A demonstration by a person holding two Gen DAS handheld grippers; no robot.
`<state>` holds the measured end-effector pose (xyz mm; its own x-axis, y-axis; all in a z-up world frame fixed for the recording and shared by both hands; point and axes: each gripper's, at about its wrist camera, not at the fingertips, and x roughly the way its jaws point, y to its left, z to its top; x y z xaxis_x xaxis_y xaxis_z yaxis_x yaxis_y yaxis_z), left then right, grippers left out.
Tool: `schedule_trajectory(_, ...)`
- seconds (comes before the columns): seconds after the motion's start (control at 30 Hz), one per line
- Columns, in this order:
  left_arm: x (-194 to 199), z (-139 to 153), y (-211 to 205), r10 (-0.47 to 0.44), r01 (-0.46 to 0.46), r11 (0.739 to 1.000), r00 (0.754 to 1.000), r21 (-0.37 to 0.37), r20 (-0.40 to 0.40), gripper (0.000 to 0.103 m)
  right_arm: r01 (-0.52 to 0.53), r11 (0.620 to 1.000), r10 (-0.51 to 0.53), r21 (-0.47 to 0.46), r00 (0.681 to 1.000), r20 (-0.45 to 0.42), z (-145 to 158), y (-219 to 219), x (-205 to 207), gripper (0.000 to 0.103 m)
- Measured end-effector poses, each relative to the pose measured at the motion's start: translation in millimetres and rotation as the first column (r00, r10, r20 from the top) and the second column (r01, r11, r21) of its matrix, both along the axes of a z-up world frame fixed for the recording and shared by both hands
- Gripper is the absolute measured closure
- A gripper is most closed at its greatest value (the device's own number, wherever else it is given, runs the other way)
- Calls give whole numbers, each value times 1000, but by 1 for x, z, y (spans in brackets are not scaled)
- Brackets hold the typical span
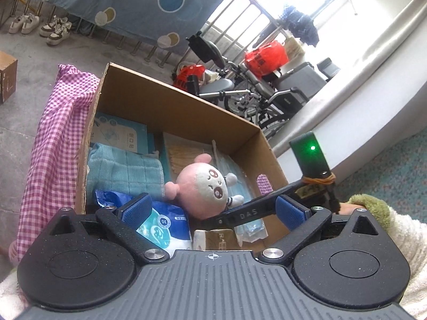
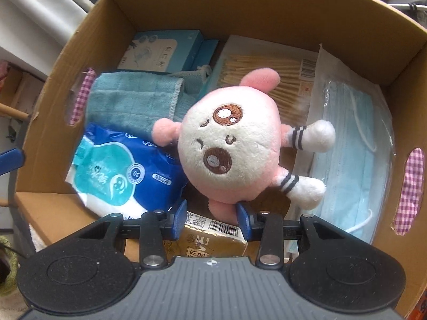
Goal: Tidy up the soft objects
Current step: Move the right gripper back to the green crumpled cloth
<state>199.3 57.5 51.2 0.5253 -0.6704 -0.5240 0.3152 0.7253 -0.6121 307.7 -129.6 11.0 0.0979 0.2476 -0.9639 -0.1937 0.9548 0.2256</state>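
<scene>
My plush toy (image 2: 229,144) hiding much of the wipes pack (image 2: 120,170) and swab packet (image 2: 269,80), brown packet (image 2: 210,242) mostly behind my right gripper (image 2: 212,220), box print too small to read.

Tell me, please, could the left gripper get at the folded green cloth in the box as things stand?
Probably yes: the left gripper is open and empty above the cardboard box, and the green cloth lies mostly uncovered, though the wipes pack and plush toy crowd its near edge.

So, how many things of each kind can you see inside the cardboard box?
Plush toy: 1
Teal cloth: 1
Blue wipes pack: 1
Blue carton: 1
Face mask pack: 1
Wooden sticks pack: 1
Brown packet: 1
Total: 7
</scene>
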Motion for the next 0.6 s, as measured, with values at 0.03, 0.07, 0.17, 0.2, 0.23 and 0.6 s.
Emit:
schedule_trajectory(0.03, 1, 0, 1, 0, 0, 1000, 1000, -4, -1, 3, 0, 1000, 0, -10, 1000, -4, -2, 1, 1, 59)
schedule_trajectory(0.07, 1, -1, 1, 2, -2, 1000, 1000, -9, -3, 3, 2, 1000, -2, -21, 1000, -9, -4, 2, 2, 58)
schedule_trajectory(0.17, 2, -4, 2, 0, 0, 1000, 1000, -16, -10, 3, 21, 999, -22, -32, 999, -36, -11, 5, 5, 57)
schedule_trajectory(0.2, 2, -5, 2, -1, 1, 1000, 1000, -17, -13, 3, 30, 999, -31, -31, 998, -45, -12, 4, 6, 56)
schedule_trajectory(0.23, 2, -6, 2, -5, 5, 1000, 1000, -19, -13, 3, 43, 999, -44, -24, 998, -54, -13, 3, 7, 56)
schedule_trajectory(0.6, -12, 1, 2, 22, -22, 1000, 1000, -3, 16, 3, 166, 954, -202, 250, 971, 128, 60, -47, -32, 48)
